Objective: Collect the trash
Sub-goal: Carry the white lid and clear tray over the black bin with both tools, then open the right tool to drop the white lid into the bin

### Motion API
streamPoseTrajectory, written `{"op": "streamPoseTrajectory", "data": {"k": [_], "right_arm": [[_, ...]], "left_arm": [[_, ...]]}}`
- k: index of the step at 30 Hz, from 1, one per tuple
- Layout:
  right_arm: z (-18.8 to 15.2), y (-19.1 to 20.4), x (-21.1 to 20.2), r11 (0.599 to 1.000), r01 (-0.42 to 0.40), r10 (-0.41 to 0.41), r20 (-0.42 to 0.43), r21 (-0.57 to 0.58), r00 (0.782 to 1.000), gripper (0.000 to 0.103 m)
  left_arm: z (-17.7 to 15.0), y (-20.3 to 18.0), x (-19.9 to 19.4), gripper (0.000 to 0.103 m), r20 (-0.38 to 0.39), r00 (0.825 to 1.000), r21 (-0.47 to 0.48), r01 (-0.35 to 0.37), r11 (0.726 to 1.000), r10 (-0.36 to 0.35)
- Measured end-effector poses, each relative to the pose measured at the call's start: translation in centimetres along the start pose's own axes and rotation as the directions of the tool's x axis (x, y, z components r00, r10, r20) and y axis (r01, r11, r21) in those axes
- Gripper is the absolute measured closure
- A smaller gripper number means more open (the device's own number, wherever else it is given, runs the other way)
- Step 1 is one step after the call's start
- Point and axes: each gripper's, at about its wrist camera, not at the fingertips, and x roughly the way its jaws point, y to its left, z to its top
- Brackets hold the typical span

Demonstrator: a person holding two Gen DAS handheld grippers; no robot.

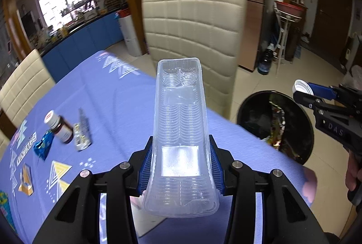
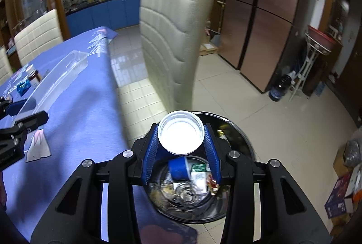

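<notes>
Trash went two ways at once. The right gripper (image 2: 182, 148) clenched its fingers on a white cap (image 2: 181, 135), poised over the black bin (image 2: 245, 146) just beside the counter's (image 1: 117, 94) edge. The left gripper (image 1: 181, 167) grasped a clear plastic tray (image 1: 181, 130) above the counter. Best, I judged, to release the cap squarely over the opening, then carry the tray across level and drop it lengthwise.

Clear ribbed plastic tray (image 1: 181, 130); glossy black bin (image 2: 237, 130); matt cloth tablecloth (image 1: 113, 96).
</notes>
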Motion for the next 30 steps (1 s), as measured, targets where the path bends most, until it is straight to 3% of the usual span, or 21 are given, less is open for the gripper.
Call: {"op": "streamPoseTrajectory", "data": {"k": [12,24,26,28,30], "right_arm": [[-0.2,-4.6,-1.6,0.996,0.05,-0.052,0.027,0.079,0.998,0.061],[0.0,-5.3,-1.5,0.994,0.046,-0.049,0.031,0.104,0.998,0.059],[0.0,-5.6,-1.6,0.992,0.034,-0.037,0.024,0.124,0.999,0.054],[-0.1,-5.8,-1.7,0.989,0.032,-0.036,0.029,0.141,0.999,0.04],[-0.1,-6.0,-1.8,0.987,0.032,-0.038,0.036,0.158,0.999,0.038]], "left_arm": [[1.5,-6.4,-0.5,0.06,0.024,0.995,0.125,0.089,0.988,-0.093],[1.7,-8.1,-0.7,0.06,0.022,0.994,0.172,0.104,0.98,-0.11],[1.7,-8.1,-0.8,0.06,0.021,0.994,0.175,0.106,0.979,-0.111],[1.7,-8.2,-0.7,0.06,0.02,0.993,0.178,0.109,0.978,-0.115],[1.7,-8.4,-0.7,0.06,0.019,0.993,0.181,0.111,0.977,-0.116]]}}
